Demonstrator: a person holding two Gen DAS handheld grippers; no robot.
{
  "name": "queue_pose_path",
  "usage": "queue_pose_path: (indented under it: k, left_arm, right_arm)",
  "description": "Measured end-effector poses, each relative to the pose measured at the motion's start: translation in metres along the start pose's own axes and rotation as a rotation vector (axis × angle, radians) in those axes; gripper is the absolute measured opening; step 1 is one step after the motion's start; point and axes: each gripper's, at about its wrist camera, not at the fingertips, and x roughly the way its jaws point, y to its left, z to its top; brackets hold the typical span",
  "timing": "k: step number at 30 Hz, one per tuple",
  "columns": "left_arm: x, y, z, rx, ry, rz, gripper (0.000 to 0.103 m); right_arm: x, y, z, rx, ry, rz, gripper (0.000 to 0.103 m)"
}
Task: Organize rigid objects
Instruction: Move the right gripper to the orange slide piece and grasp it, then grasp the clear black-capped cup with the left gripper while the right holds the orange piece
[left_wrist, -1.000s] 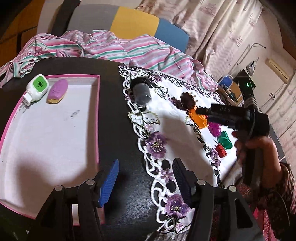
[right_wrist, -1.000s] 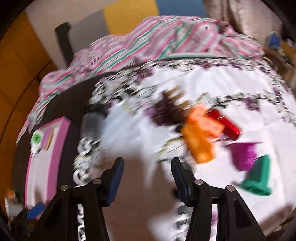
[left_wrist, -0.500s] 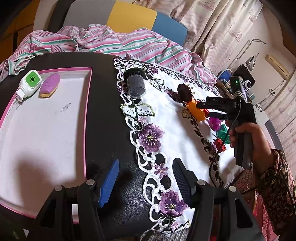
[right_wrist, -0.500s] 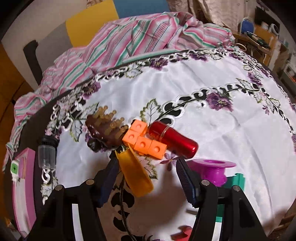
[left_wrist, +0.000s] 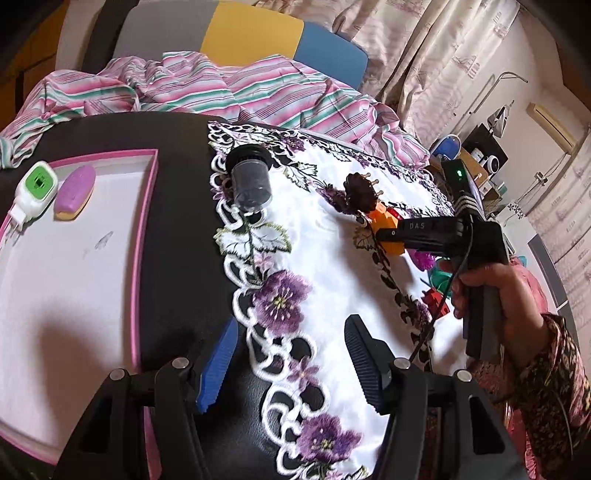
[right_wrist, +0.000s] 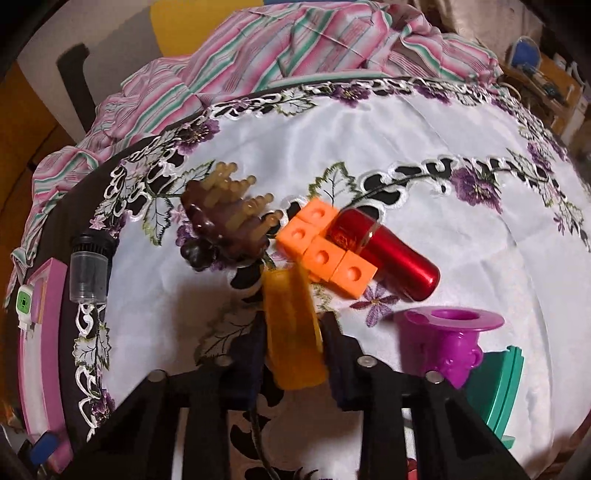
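Right wrist view: the translucent amber plastic handle (right_wrist: 293, 325) of the brown bristled hairbrush (right_wrist: 225, 221) sits pinched between the right gripper's (right_wrist: 293, 332) fingers, which have just closed onto it. The brush head lies on the white embroidered cloth (right_wrist: 424, 155) covering the surface, touching the orange studded block piece (right_wrist: 325, 251). A lift could drag those blocks or nudge the red metallic cylinder (right_wrist: 391, 254); the smooth tapered handle might slip. The left gripper (left_wrist: 286, 363) hangs open, empty, beside the pink-rimmed white tray (left_wrist: 146, 240).

right gripper (right_wrist: 293, 332) angled steeply down, jaws just closed on an amber piece (right_wrist: 293, 332); left gripper (left_wrist: 286, 363) spread wide, empty.
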Motion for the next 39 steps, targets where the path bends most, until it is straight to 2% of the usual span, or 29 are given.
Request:
queue_pose_path:
  k: [6, 9, 17, 23, 26, 33, 35, 37, 39]
  left_arm:
    - [0.018, -0.009, 0.027, 0.011, -0.002, 0.02, 0.061]
    - [0.028, -0.011, 0.043, 0.013, -0.002, 0.043, 0.061]
    - [0.068, -0.014, 0.085, 0.057, -0.008, 0.164, 0.061]
    - [0.109, 0.002, 0.109, 0.016, 0.029, 0.247, 0.061]
    - [0.124, 0.009, 0.112, 0.004, 0.045, 0.264, 0.061]
    - [0.138, 0.012, 0.12, 0.002, 0.006, 0.252, 0.061]
    - [0.141, 0.011, 0.121, 0.024, -0.003, 0.258, 0.058]
    - [0.143, 0.011, 0.122, 0.038, -0.007, 0.282, 0.043]
    - [0.142, 0.015, 0.122, 0.027, -0.013, 0.265, 0.043]
  right_arm:
    - [-0.004, 0.012, -0.004, -0.023, 0.005, 0.092, 0.027]
    - [-0.009, 0.024, -0.007, -0.082, -0.02, 0.087, 0.027]
    - [-0.025, 0.029, -0.005, -0.098, -0.087, 0.165, 0.027]
    - [-0.029, 0.026, -0.003, -0.072, -0.105, 0.207, 0.027]
    - [-0.028, 0.025, -0.002, -0.067, -0.103, 0.214, 0.027]
    - [-0.026, 0.024, 0.0, -0.061, -0.095, 0.229, 0.027]
    - [-0.027, 0.024, 0.0, -0.059, -0.098, 0.23, 0.027]
    - [-0.026, 0.024, 0.0, -0.059, -0.096, 0.234, 0.027]
    - [-0.027, 0.025, -0.001, -0.063, -0.097, 0.23, 0.027]
